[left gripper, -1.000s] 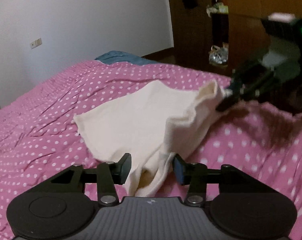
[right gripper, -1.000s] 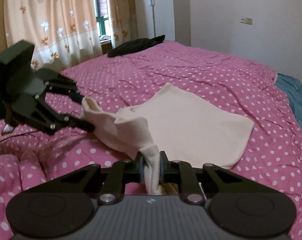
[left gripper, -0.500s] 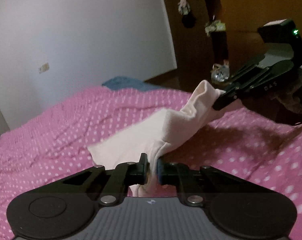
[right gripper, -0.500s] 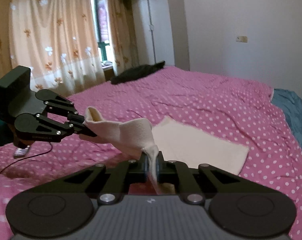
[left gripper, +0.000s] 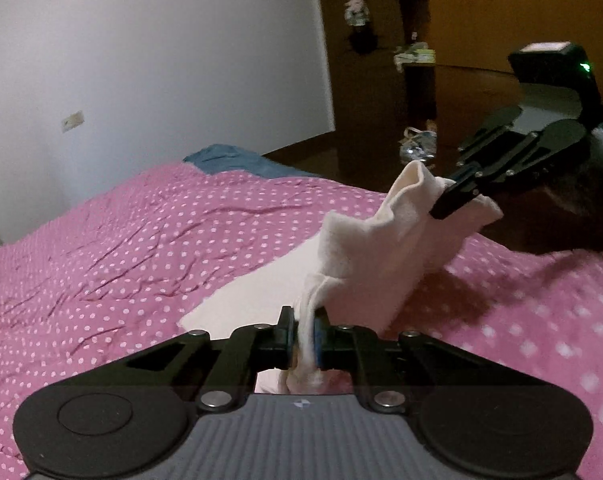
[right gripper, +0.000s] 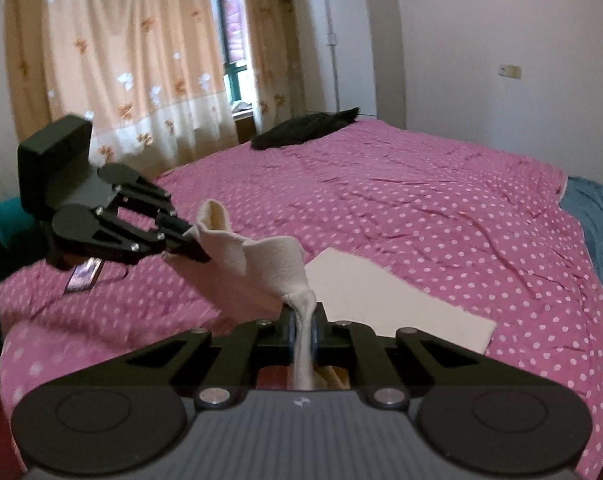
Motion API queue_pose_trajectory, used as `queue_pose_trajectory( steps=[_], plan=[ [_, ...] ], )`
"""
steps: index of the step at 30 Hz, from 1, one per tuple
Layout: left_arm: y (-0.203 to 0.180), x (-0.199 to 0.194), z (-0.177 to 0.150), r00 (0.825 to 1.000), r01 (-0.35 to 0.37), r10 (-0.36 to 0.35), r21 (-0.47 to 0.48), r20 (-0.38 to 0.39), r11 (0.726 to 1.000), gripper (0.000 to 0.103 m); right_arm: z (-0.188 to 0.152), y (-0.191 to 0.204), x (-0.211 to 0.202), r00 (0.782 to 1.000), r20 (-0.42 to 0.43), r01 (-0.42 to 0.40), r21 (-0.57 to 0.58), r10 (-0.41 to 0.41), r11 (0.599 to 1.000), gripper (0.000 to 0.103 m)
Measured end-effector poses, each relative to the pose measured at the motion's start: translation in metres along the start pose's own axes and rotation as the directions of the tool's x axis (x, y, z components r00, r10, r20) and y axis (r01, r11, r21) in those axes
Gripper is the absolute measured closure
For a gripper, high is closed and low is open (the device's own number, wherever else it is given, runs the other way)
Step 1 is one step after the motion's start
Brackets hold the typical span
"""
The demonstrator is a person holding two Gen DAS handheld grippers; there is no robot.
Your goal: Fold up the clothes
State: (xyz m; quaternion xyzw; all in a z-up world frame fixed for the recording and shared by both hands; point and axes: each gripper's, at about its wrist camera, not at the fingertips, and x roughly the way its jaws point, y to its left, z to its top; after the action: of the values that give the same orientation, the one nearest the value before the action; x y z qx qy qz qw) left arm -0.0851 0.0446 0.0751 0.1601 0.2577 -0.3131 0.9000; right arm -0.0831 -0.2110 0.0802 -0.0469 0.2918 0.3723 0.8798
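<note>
A cream cloth garment [left gripper: 365,248] hangs between my two grippers above the pink polka-dot bed [left gripper: 121,248]. My left gripper [left gripper: 304,338] is shut on one corner of it. My right gripper [right gripper: 301,334] is shut on the other corner and also shows in the left wrist view [left gripper: 453,196]. The left gripper shows in the right wrist view [right gripper: 189,240]. The near edge of the cloth [right gripper: 261,264] is lifted and stretched; its far part [right gripper: 389,300] still lies flat on the bed [right gripper: 421,220].
A black garment [right gripper: 305,130] lies at the bed's far end near the curtained window [right gripper: 121,60]. A blue cloth [left gripper: 229,160] lies at the bed's edge by the white wall. A small dark device with a cable [right gripper: 83,276] lies on the bed under the left gripper.
My left gripper has closed on the cloth's corner. Both grippers have risen, lifting the near edge of the cloth off the bed.
</note>
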Motion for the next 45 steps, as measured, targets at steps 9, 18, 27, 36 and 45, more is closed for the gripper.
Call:
queue_pose_trajectory(
  steps=[9, 18, 27, 36, 45],
  plan=[
    [0.062, 0.094, 0.032, 0.997, -0.013, 0.007, -0.089, -0.072, 0.996, 0.092, 0.025, -0.075, 0.061, 0.997, -0.052, 0.067, 0.090, -0.062, 0.994, 0.096],
    [0.101, 0.175, 0.011, 0.979, -0.051, 0.009, -0.206, -0.201, 0.977, 0.087, 0.007, -0.142, 0.136, 0.977, -0.161, 0.172, 0.207, -0.140, 0.963, 0.095],
    [0.122, 0.148, 0.010, 0.972, -0.168, 0.103, -0.323, -0.209, 0.931, 0.079, 0.001, -0.155, 0.124, 0.967, -0.134, 0.244, 0.263, -0.215, 0.933, 0.075],
    [0.087, 0.155, 0.013, 0.984, -0.041, -0.024, -0.356, -0.177, 0.934, 0.063, 0.006, -0.126, 0.149, 0.980, -0.153, 0.157, 0.212, -0.126, 0.965, 0.048],
    [0.107, 0.159, -0.008, 0.972, -0.123, 0.015, -0.452, -0.236, 0.884, 0.060, -0.015, -0.142, 0.120, 0.955, -0.175, 0.275, 0.239, -0.237, 0.931, 0.046]
  ],
)
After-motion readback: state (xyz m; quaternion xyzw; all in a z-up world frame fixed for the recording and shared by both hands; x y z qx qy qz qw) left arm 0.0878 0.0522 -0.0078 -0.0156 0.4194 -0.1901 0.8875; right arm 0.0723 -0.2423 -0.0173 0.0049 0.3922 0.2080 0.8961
